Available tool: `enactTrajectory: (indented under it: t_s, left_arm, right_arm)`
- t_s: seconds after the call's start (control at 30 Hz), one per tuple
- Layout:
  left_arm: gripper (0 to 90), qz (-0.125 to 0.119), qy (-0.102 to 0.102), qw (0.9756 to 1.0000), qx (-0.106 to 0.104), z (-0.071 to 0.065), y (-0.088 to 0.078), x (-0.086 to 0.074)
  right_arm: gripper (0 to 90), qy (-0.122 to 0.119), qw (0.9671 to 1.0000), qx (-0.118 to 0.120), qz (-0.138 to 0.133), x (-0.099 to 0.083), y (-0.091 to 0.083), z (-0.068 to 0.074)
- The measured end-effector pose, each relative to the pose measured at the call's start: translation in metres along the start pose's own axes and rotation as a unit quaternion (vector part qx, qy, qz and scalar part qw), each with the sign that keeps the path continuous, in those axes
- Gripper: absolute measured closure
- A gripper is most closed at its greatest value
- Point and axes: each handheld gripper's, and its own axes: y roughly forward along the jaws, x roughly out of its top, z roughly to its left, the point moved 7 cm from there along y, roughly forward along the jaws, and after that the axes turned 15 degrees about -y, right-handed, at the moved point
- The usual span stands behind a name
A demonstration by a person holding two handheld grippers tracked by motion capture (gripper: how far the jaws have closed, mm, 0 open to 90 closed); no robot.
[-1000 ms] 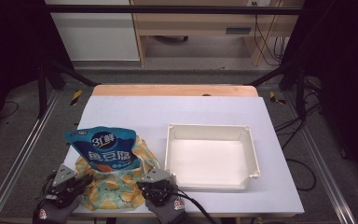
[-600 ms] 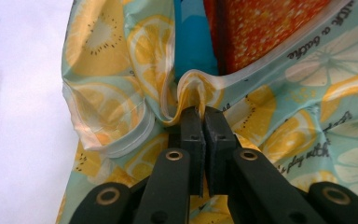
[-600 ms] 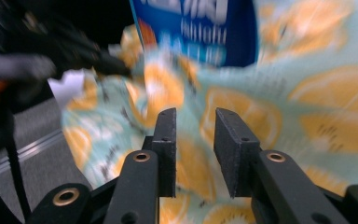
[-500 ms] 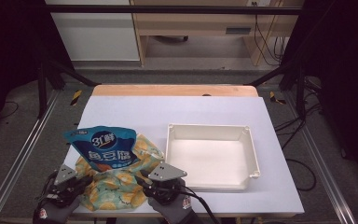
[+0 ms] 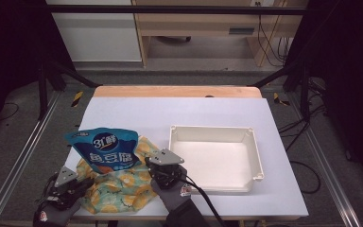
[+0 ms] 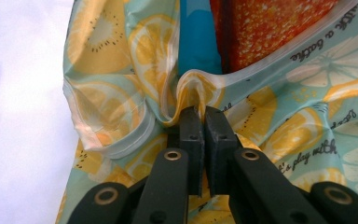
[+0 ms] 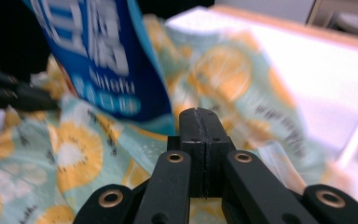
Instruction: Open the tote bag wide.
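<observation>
**At the table's near edge: two claws on a lemon-print bag**

Leftmost, at the near-left corner of the white table (image 5: pixel 179 111), left gripper (image 5: pixel 71 182) clamped on a fold of the thin mint-green plastic bag printed with yellow lemon slices (image 5: pixel 123 182); in the left gripper view, jaws pressed together with a pinch of the film bulging up between the fingertips (image 6: pixel 191 126). Just beyond that claw, standing inside the bag's mouth, a glossy blue snack pouch with white lettering (image 5: pixel 105 150), upright and leaning slightly. Right of the pouch, at the bag's right edge, right gripper (image 5: pixel 163 172), jaws just drawn fully together; in the right gripper view, black pads meeting face to face (image 7: pixel 199 122), whether any film is caught between them unclear, lemon print lying beneath and past them. Farther right, close beside that claw, a shallow white rectangular plastic tray (image 5: pixel 253 156) flat on the tabletop.
</observation>
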Motion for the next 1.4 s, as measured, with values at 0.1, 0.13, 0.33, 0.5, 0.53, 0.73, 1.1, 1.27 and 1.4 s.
enactTrajectory:
  t_s: [0.1,0.13,0.33,0.5,0.53,0.73,1.1,1.27,1.4]
  left_arm:
    - [84.8,-0.005,-0.002,1.0000,0.000,0.000,-0.001,0.001]
    - [84.8,-0.007,-0.004,1.0000,-0.002,0.000,-0.001,0.001]
    - [80.9,-0.017,-0.006,0.9998,-0.006,0.000,-0.005,0.002]
    - [74.5,-0.054,-0.023,0.9981,-0.019,0.002,-0.019,0.010]
    - [73.5,-0.066,-0.029,0.9971,-0.022,0.003,-0.023,0.012]
    - [71.7,-0.138,-0.056,0.9886,-0.021,0.006,-0.045,0.038]
    - [81.8,-0.055,-0.035,0.9978,0.013,0.012,0.002,0.029]
    - [82.3,-0.027,-0.044,0.9985,0.018,0.016,0.009,0.018]
    - [82.0,-0.008,-0.035,0.9991,0.024,0.015,0.015,0.014]
  right_arm:
    - [89.9,0.001,0.9999,0.001,0.015,-0.009,0.007,0.005]
    - [89.8,0.000,0.9998,0.000,0.021,-0.014,0.010,0.007]
    - [90.0,-0.014,0.9991,-0.015,0.036,-0.025,0.015,0.016]
    - [90.0,-0.005,0.9991,-0.007,0.042,-0.036,0.019,0.022]
    - [90.0,-0.002,0.9991,-0.003,0.043,-0.040,0.019,0.024]
    - [90.0,0.001,0.9990,0.005,0.043,-0.049,0.021,0.030]
    - [90.0,-0.001,0.9983,0.016,0.056,-0.063,0.022,0.034]
    - [89.9,0.000,0.9980,0.018,0.061,-0.066,0.022,0.035]
    - [88.8,0.003,0.9976,0.020,0.066,-0.067,0.023,0.035]
